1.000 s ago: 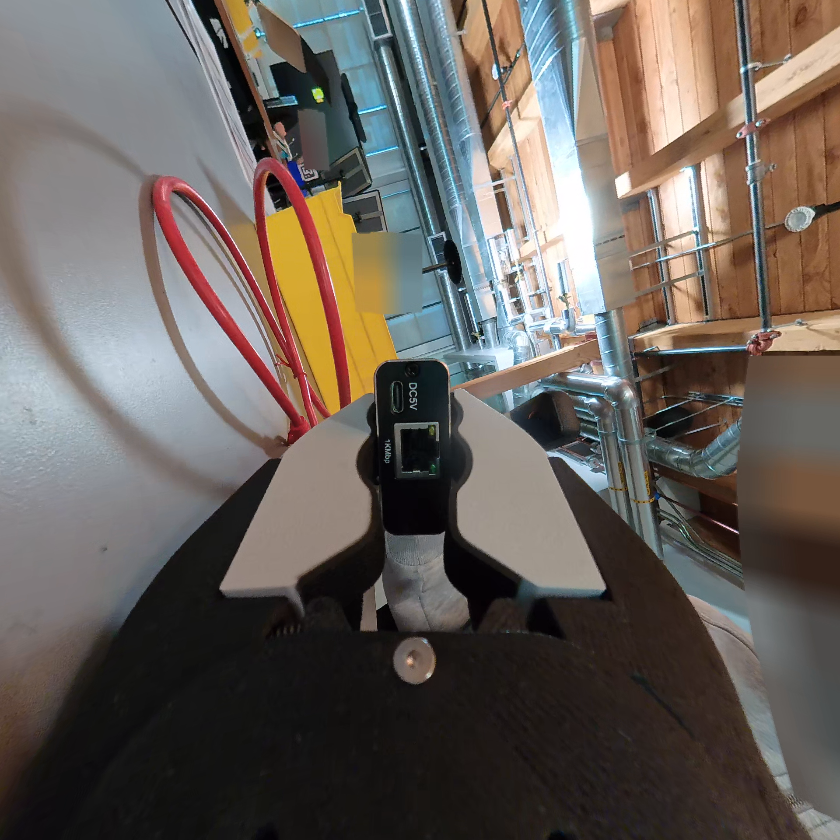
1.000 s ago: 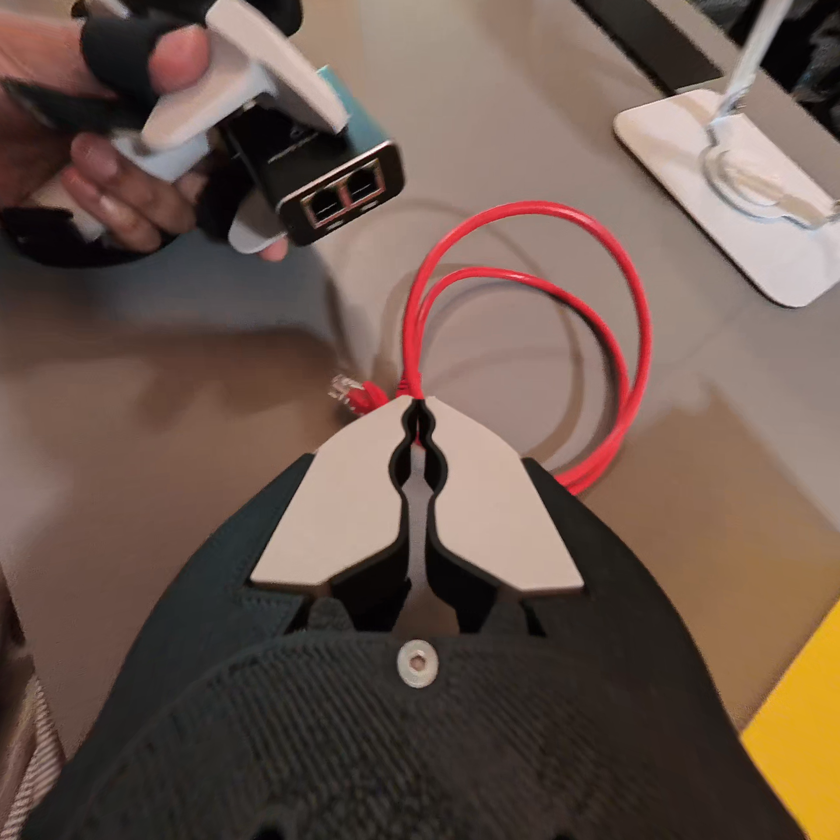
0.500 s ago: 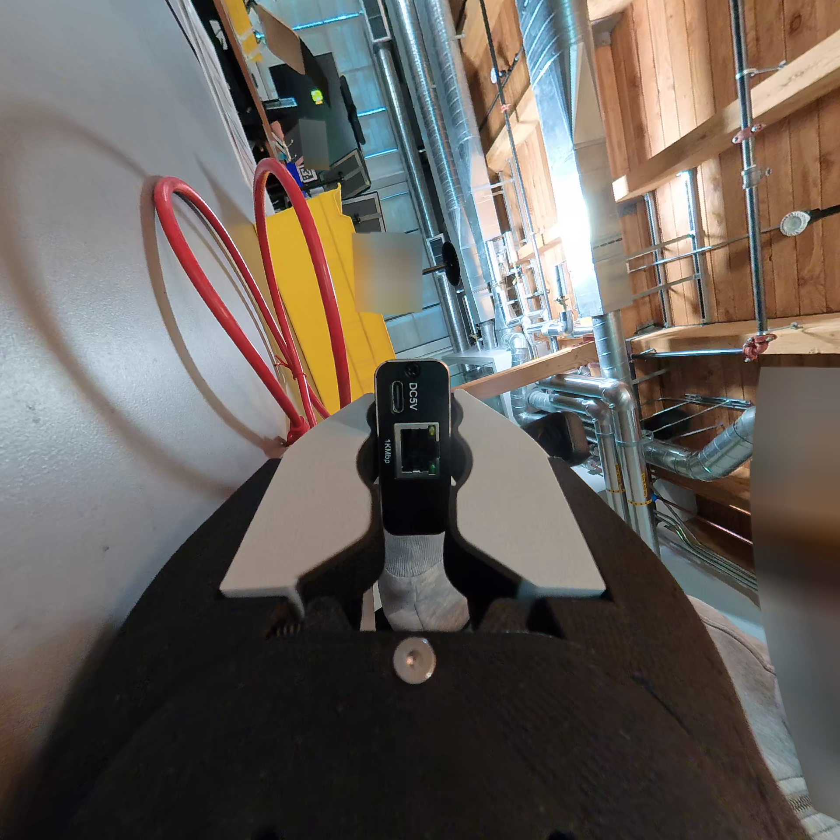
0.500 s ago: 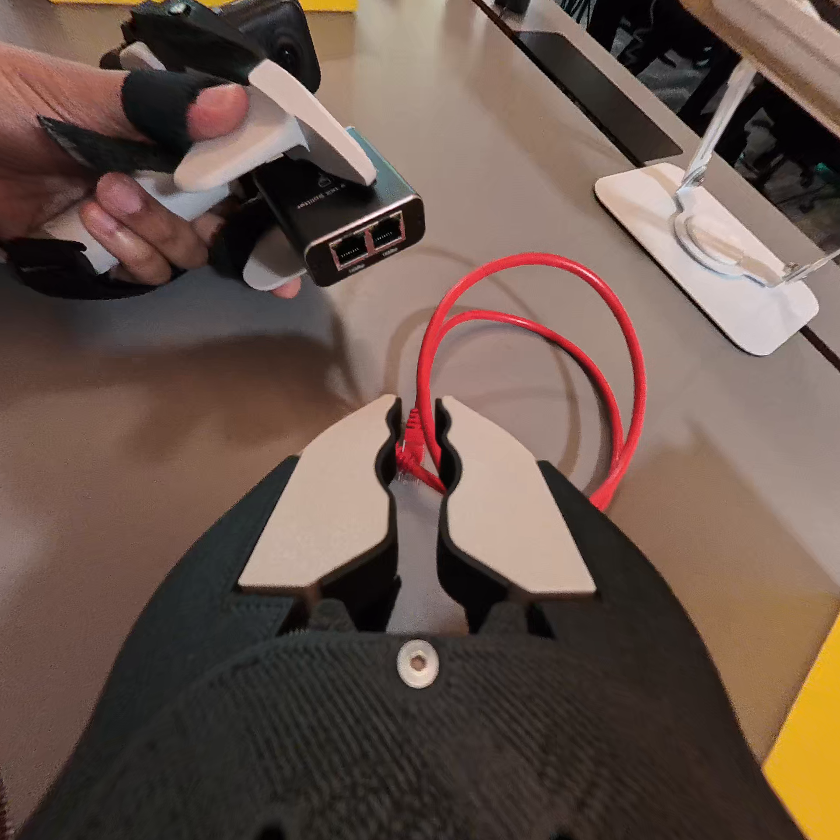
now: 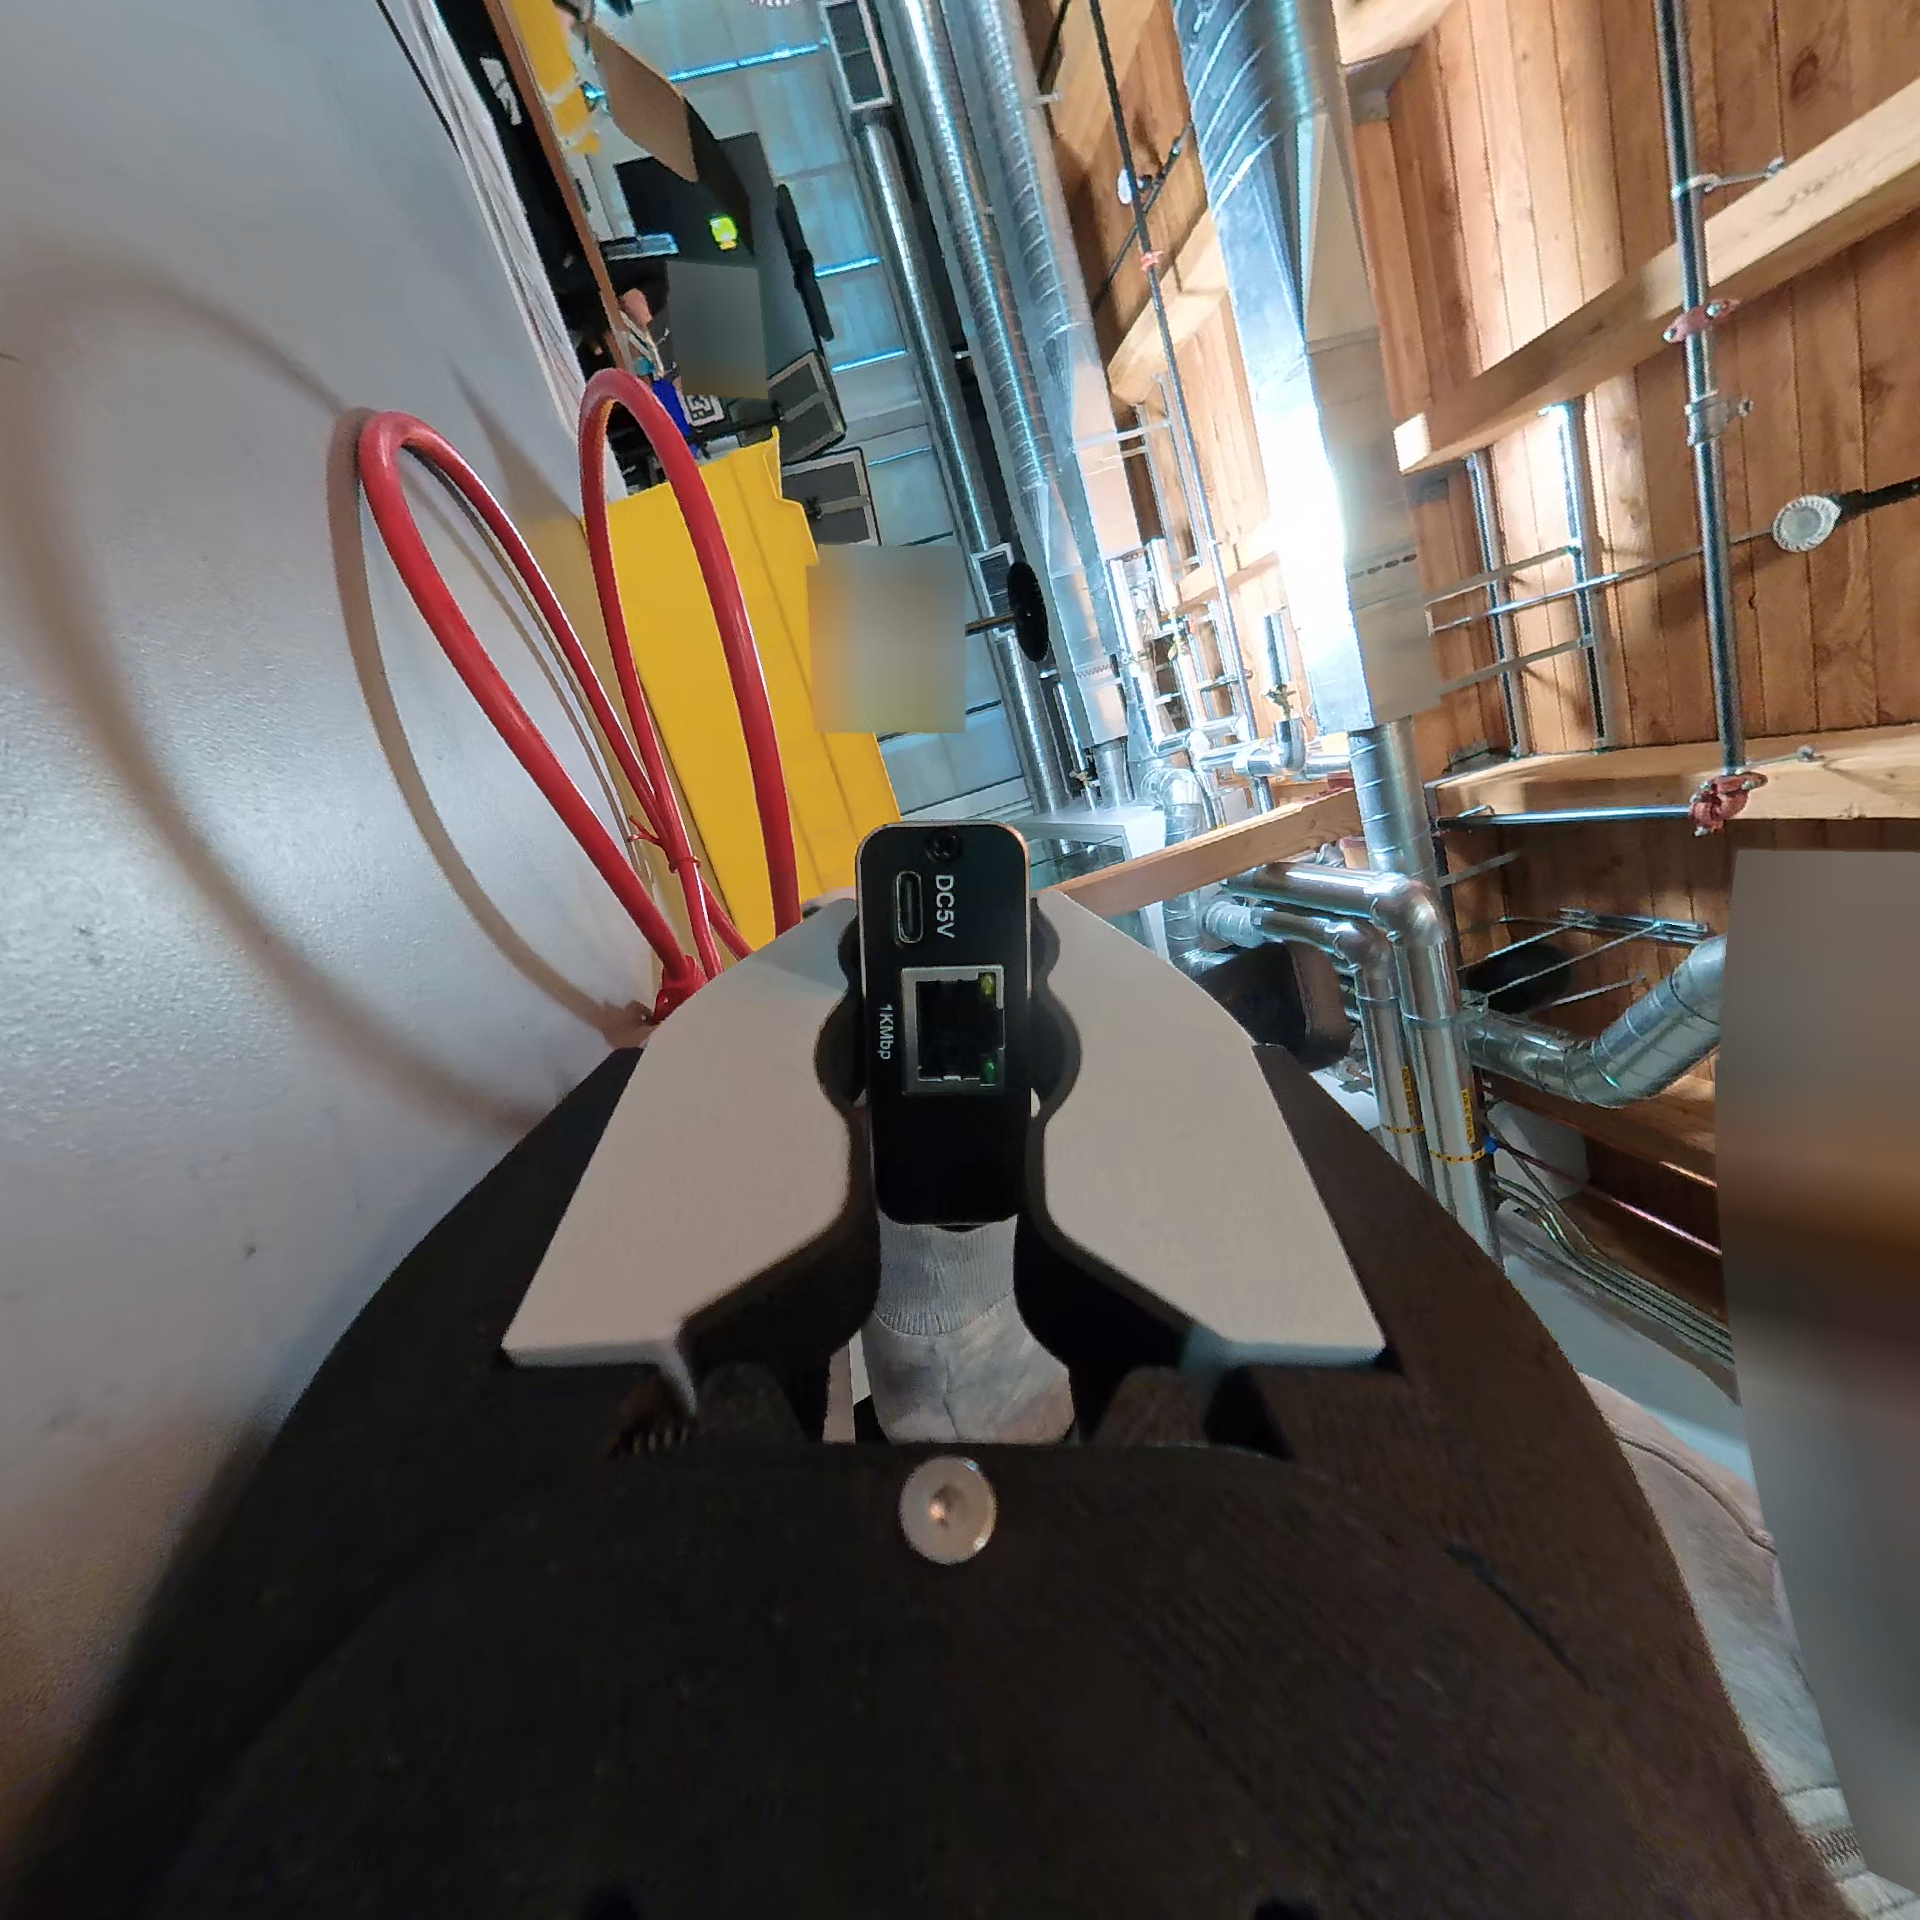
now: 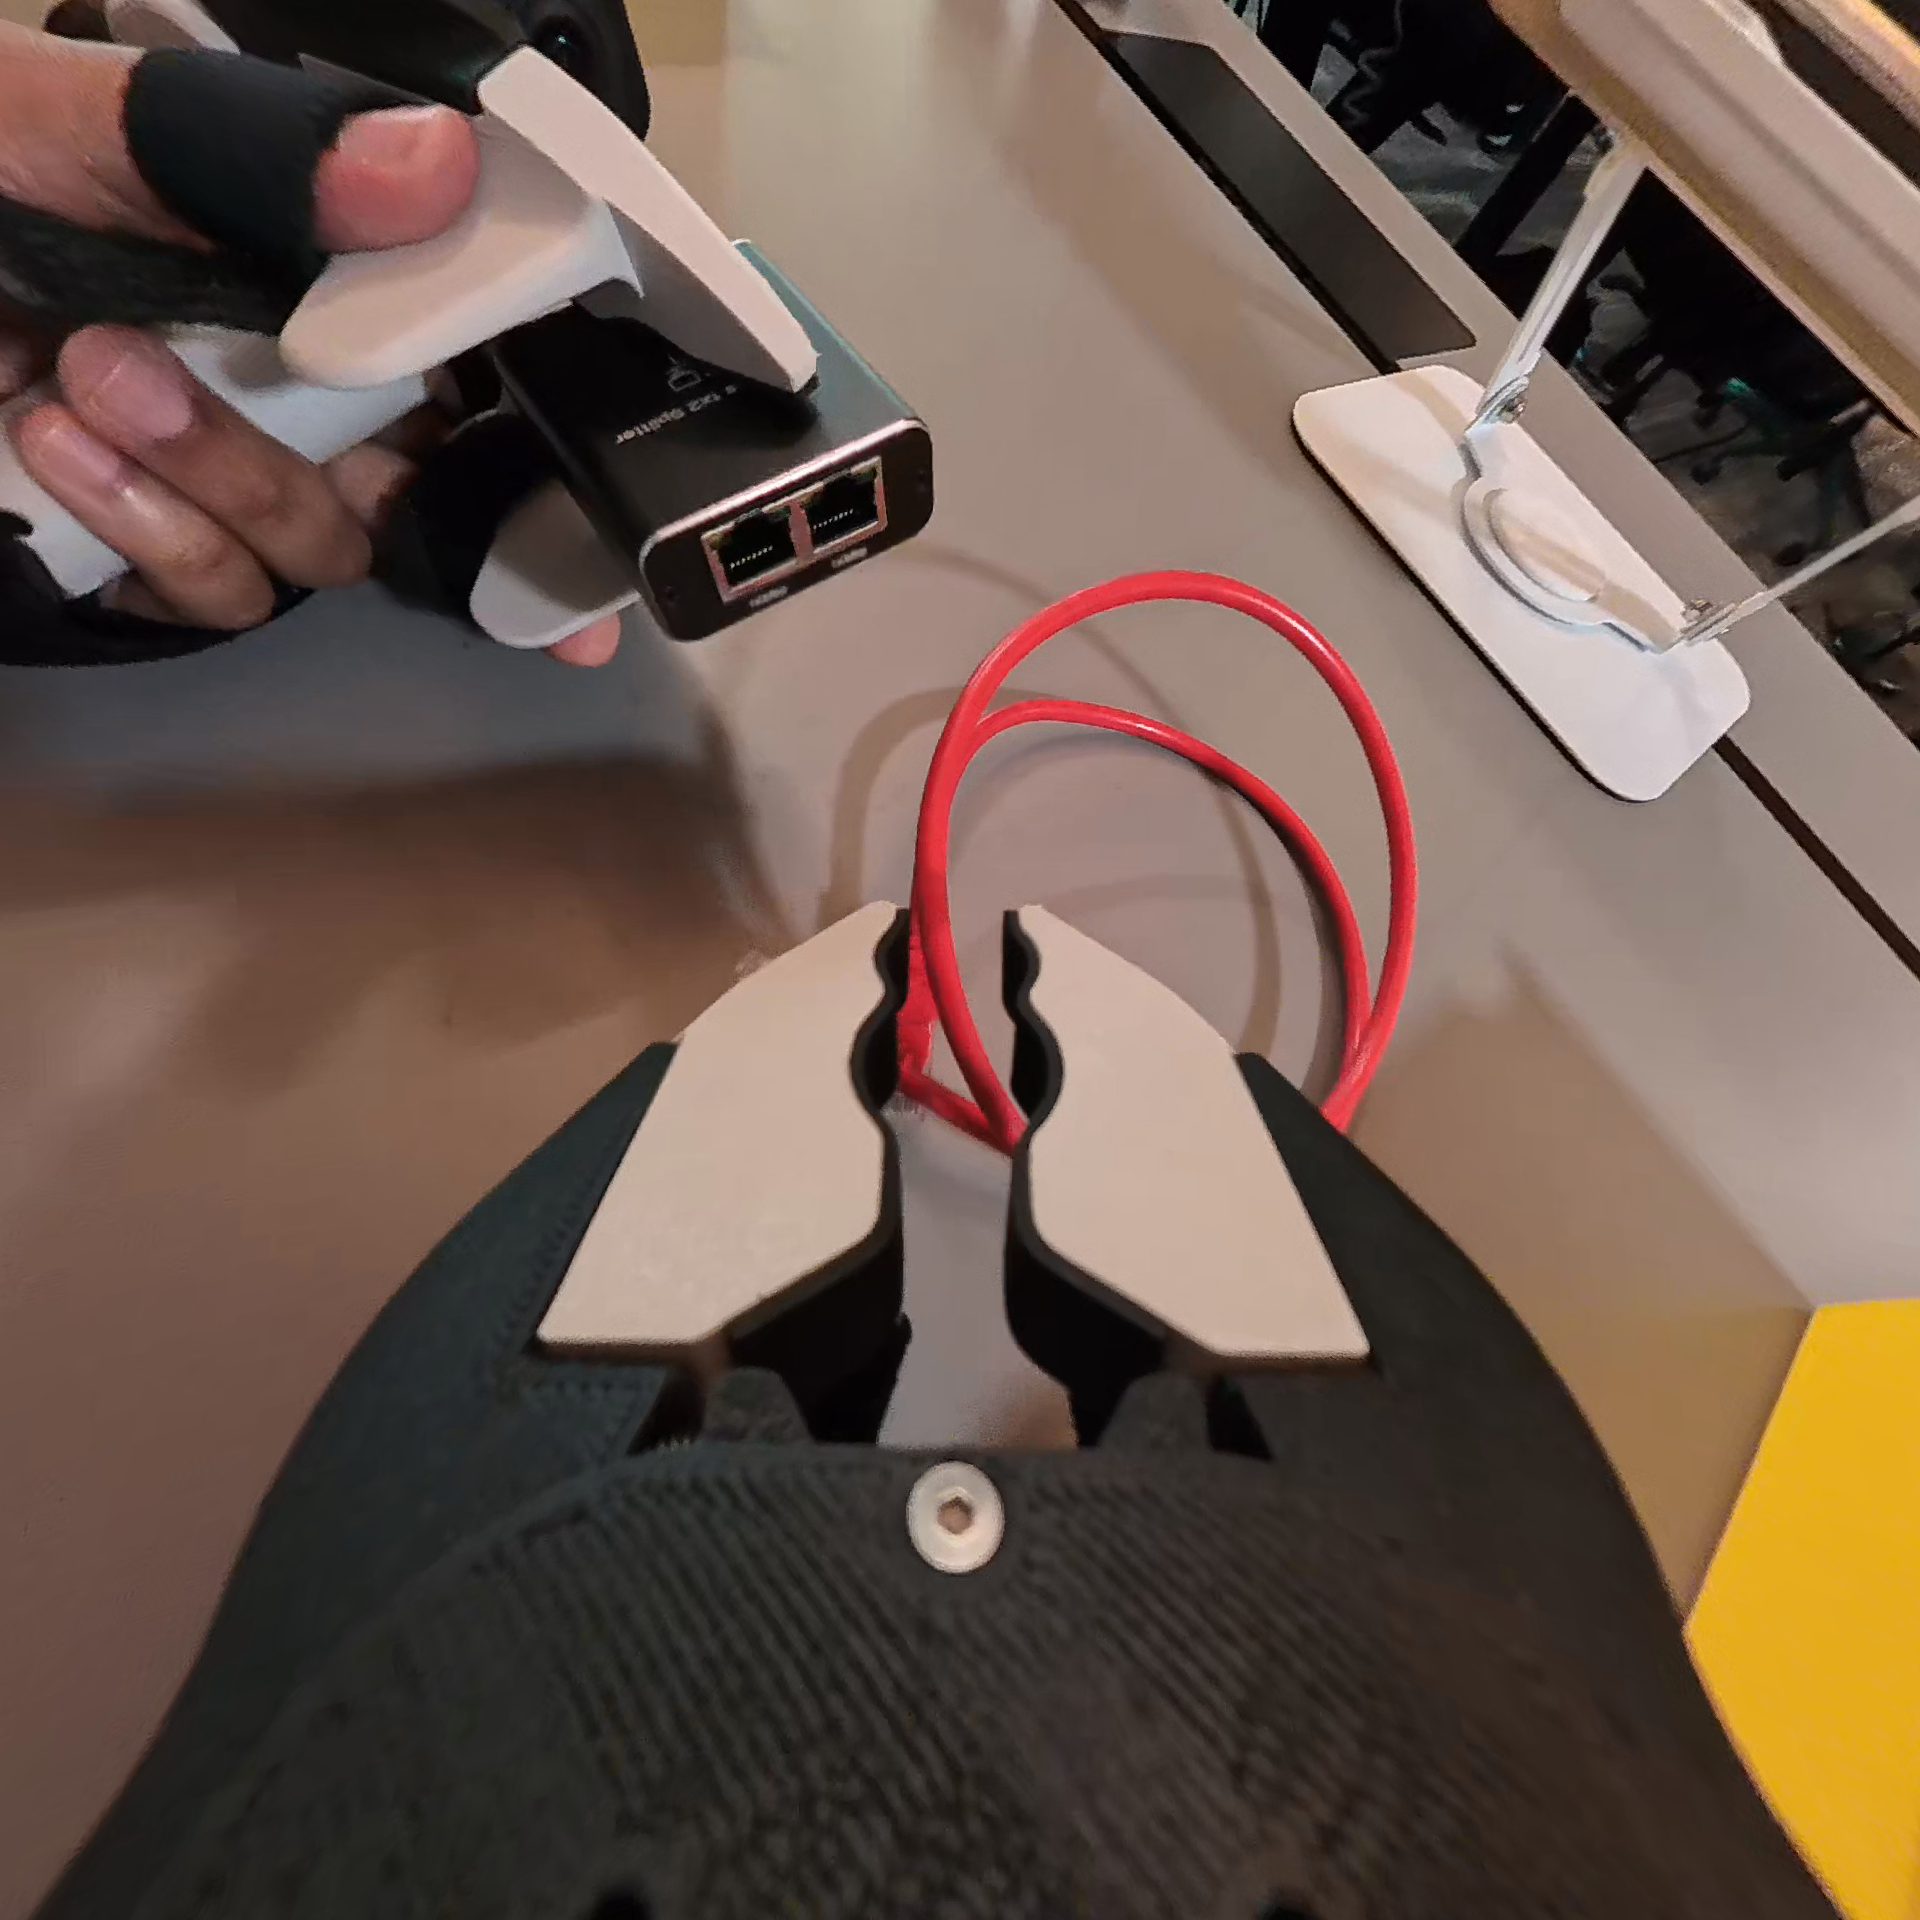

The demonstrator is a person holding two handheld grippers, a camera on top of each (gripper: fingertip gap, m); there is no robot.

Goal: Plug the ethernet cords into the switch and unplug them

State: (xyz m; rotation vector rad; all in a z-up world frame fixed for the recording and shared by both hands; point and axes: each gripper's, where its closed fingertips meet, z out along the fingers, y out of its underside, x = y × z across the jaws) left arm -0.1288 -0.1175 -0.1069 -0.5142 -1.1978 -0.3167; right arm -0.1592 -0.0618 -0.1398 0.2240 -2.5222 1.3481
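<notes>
The left gripper [image 5: 948,1029] is clamped on the black switch [image 5: 948,1049], its fingers [image 5: 727,1132] pressed against the two long sides; the switch is held clear of the counter [image 6: 312,1039], with its two paired ports [image 6: 798,536] turned toward the right gripper. The right gripper [image 6: 951,1029] has its fingers [image 6: 748,1132] spread a little, straddling the red ethernet cord [image 6: 1382,883] near its connector end [image 6: 916,1039], which lies on the counter in a double loop. No cord is yet in any port, so the step in hand appears to be the pickup of the first plug. The next move calls for closing the fingers on the connector boot, not the bare cable, then lifting and aligning the plug squarely with one of the paired ports. Latch orientation cannot be determined from these views.
</notes>
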